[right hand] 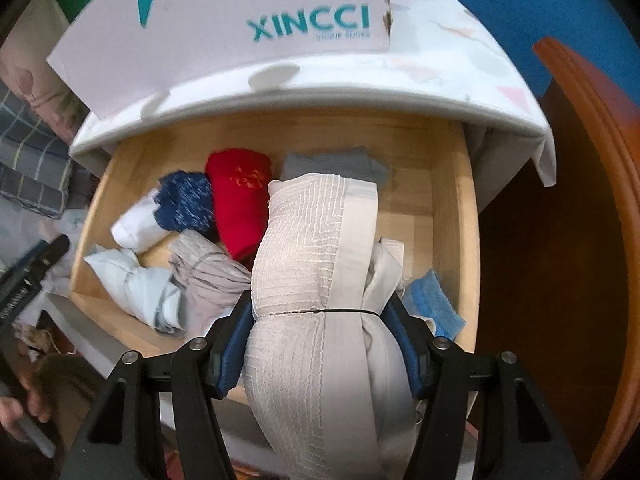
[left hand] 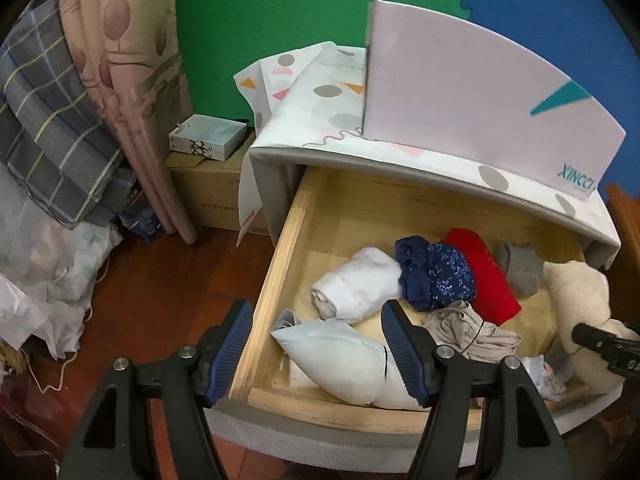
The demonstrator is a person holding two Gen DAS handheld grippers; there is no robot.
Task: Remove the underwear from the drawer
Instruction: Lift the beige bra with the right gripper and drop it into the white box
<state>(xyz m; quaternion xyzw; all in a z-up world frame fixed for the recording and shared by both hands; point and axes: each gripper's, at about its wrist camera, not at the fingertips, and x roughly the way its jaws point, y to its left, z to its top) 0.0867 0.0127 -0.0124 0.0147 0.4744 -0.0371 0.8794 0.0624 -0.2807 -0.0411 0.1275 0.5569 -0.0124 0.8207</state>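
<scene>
Right gripper (right hand: 320, 344) points steeply down over the drawer's (left hand: 276, 248) front right corner, clamped on a cream underwear roll (right hand: 316, 280) that hides its pads. Left gripper (left hand: 316, 352) hovers half-open, empty, over the front left corner.

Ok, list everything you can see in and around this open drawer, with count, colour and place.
Drawer: one, light wood, pulled open.
Cream bundle: one, tied with thread, clamped in right tool.
Red roll: one, drawer middle.
Navy patterned roll: one, left of red.
White roll: one, left of navy.
Pale blue bundle: one, drawer front.
Beige garment: one, loose, drawer front.
Grey cloth: one, drawer back.
XINCCI box: one, white, on top.
Left tool: open above drawer front.
Right tool: shut on bundle.
</scene>
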